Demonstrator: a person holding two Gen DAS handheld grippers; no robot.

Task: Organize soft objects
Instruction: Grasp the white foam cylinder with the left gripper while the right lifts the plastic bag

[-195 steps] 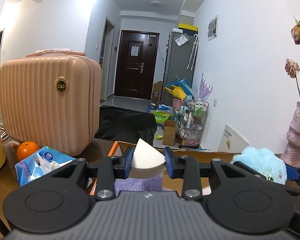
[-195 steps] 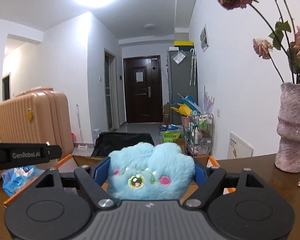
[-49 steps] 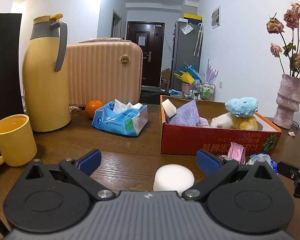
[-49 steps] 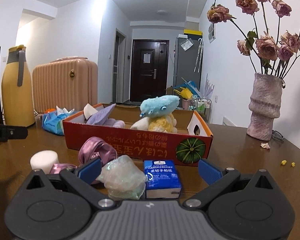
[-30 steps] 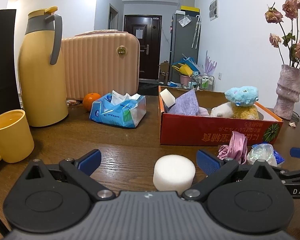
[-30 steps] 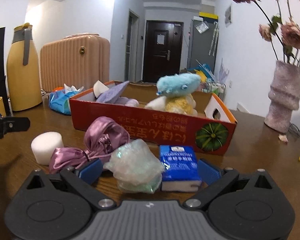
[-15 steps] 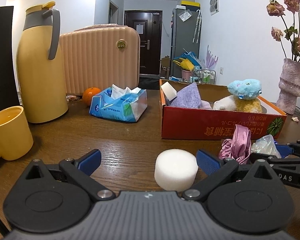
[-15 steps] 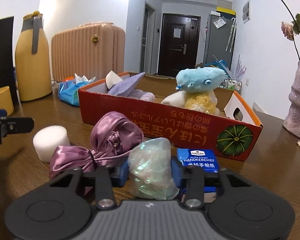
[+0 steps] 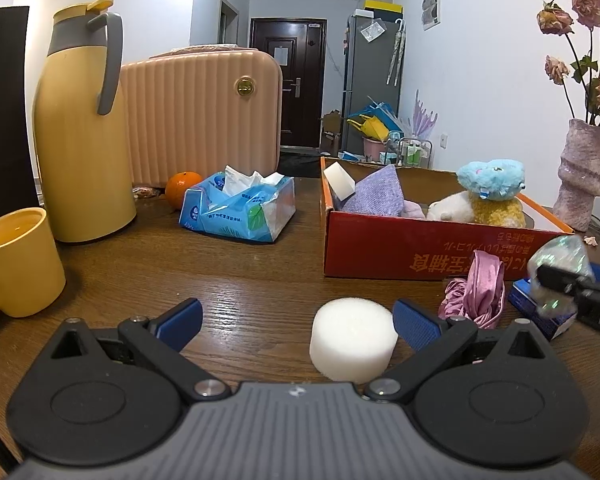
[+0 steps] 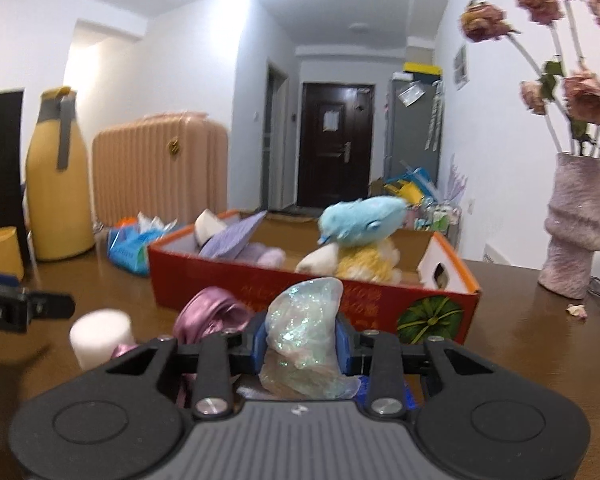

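Right claw [image 10: 302, 344] clenched on iridescent pouch [image 10: 306, 336], raised before red box [image 10: 380, 300]. Left claw [image 9: 296, 320] released; white foam cylinder [image 9: 352, 344] on table [image 9: 240, 280] between fingers, nearer right finger.

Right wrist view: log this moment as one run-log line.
right gripper: shut on iridescent scrunchie | left gripper: open around white sponge | red box: ahead

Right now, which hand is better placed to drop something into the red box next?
Right. The right hand-held gripper is shut on the iridescent pouch, with the red box just ahead. The left hand-held gripper is open around the white sponge.
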